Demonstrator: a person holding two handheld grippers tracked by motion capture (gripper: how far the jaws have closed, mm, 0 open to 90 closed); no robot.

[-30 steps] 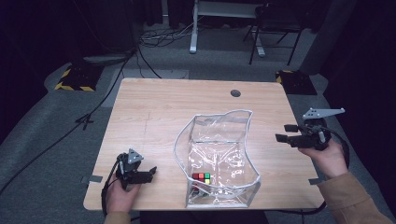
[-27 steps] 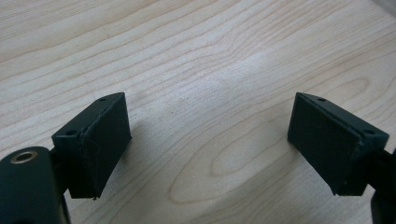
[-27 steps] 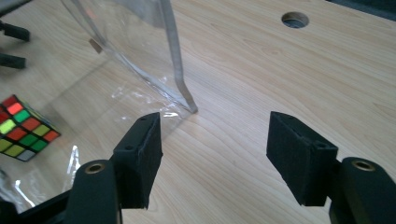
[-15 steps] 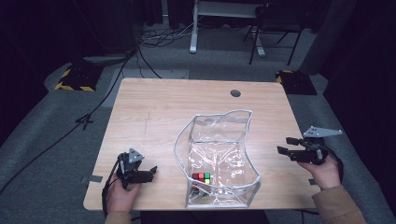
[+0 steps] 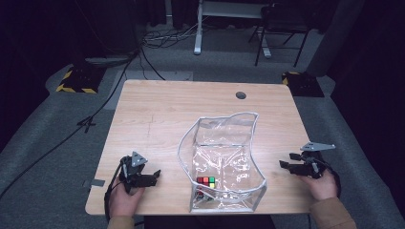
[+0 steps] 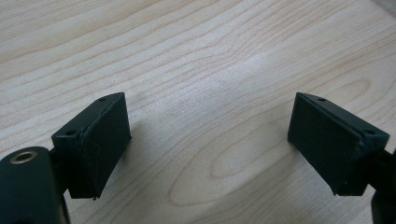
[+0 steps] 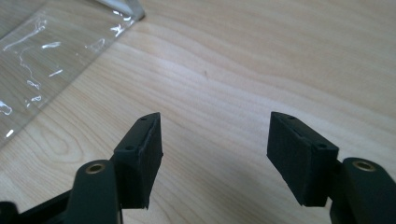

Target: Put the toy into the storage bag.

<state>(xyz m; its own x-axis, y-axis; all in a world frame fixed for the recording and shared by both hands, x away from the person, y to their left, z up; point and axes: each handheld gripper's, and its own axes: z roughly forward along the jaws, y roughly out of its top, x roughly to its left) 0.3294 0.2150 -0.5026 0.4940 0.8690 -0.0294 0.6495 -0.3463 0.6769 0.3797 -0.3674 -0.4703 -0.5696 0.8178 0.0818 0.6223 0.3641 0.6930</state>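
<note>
Sitting inside a clear plastic pouch [image 5: 222, 162], a Rubik's cube [image 5: 206, 182] partly hides something, perhaps another toy. Both the left gripper [image 5: 152, 175] and right gripper [image 5: 285, 161] are spread empty, flanking the pouch.

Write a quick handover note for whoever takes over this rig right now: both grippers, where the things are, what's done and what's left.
Left hand-held gripper: open, empty, low over the wooden table to the left of the bag.
Right hand-held gripper: open, empty, at the table's right edge beside the bag.
Clear plastic bag: standing open mid-table, apart from both grippers.
Puzzle cube: inside the bag, at its near end.
Done: the cube is in the bag.
Left: probably closing or moving the bag; nothing is gripped yet.
</note>
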